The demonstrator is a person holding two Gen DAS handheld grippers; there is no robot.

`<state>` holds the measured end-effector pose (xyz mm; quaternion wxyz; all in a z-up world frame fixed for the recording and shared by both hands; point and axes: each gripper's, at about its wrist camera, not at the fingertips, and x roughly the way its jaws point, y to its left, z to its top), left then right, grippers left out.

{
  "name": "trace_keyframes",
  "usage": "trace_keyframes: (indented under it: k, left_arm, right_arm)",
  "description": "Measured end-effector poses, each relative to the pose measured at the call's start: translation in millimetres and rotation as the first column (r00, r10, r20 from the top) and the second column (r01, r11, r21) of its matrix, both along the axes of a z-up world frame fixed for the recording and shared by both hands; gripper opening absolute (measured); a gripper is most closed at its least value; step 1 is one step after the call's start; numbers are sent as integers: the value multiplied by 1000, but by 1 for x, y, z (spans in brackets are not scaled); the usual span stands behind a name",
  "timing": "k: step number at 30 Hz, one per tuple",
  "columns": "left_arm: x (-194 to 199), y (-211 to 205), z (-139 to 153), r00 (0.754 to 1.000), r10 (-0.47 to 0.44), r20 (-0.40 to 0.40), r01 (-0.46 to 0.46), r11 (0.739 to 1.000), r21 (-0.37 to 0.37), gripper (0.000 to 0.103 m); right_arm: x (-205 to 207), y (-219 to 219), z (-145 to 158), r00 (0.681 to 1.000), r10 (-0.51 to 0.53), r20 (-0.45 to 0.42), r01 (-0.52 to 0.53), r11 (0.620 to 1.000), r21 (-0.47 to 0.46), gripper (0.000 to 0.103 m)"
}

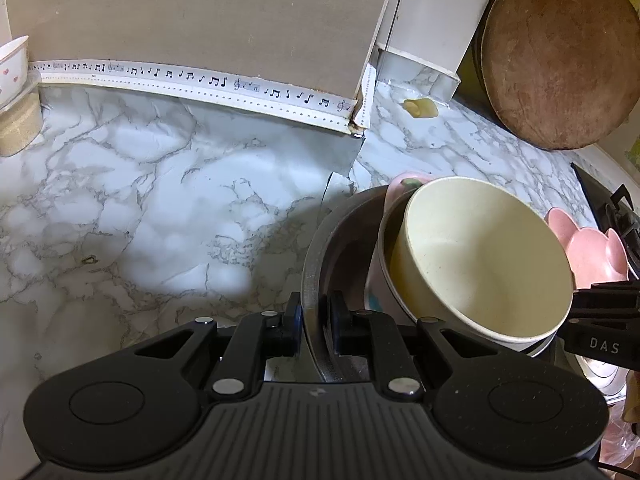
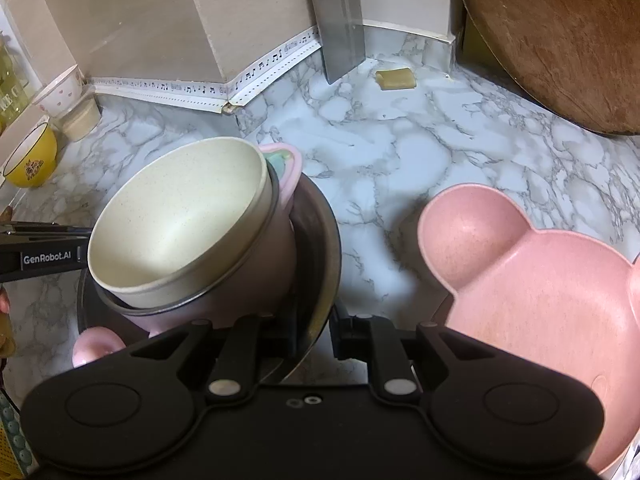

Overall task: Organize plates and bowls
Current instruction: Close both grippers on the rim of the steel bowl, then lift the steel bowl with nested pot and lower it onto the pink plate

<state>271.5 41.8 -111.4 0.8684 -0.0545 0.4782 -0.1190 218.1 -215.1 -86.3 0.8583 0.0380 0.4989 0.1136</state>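
Bowls nest in a steel pan (image 1: 320, 248) near the marble counter's (image 1: 160, 200) right edge; in the left wrist view the left gripper (image 1: 316, 320) clamps the pan's rim, cream bowl (image 1: 488, 256) tilted on top. In the right wrist view the right gripper (image 2: 326, 328) pinches the opposite rim, likely so 2 grips steady the stack, the pink bear plate (image 2: 540, 300) just beside.

The counter (image 2: 380, 152) is white marble veined in grey. A cream bowl (image 2: 180, 224) sits tilted in a pale pink pot (image 2: 256, 264). The bear-eared dish (image 2: 540, 292) is salmon pink. A yellow bowl (image 2: 34, 160) has a dark rim; a white bowl (image 2: 60, 94) carries small pink hearts. White trim tape (image 1: 192, 80) shows black music notes. The round board (image 1: 560, 56) is brown.
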Motion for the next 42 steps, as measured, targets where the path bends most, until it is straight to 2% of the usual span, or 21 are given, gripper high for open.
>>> trace_keyframes:
  k: [12,24,33,42]
  left_arm:
    - [-8,-3,20,1000,-1,22,0,1000,6,13]
    - [-19,-16,57,997,-10,81,10,1000,3,13]
    - [-23,-45,79,991,-57,124,57,998,3,13]
    - [-22,-93,92,982,-118,147,119,993,1,13]
  right_arm:
    - [-8,-2,14,999,9,40,-9,1000,0,16]
    - [-20,-18,50,995,-3,99,1,1000,22,16]
    - [-30,-44,75,989,-33,143,29,999,26,16]
    - [-47,-86,90,982,-94,166,91,996,26,16]
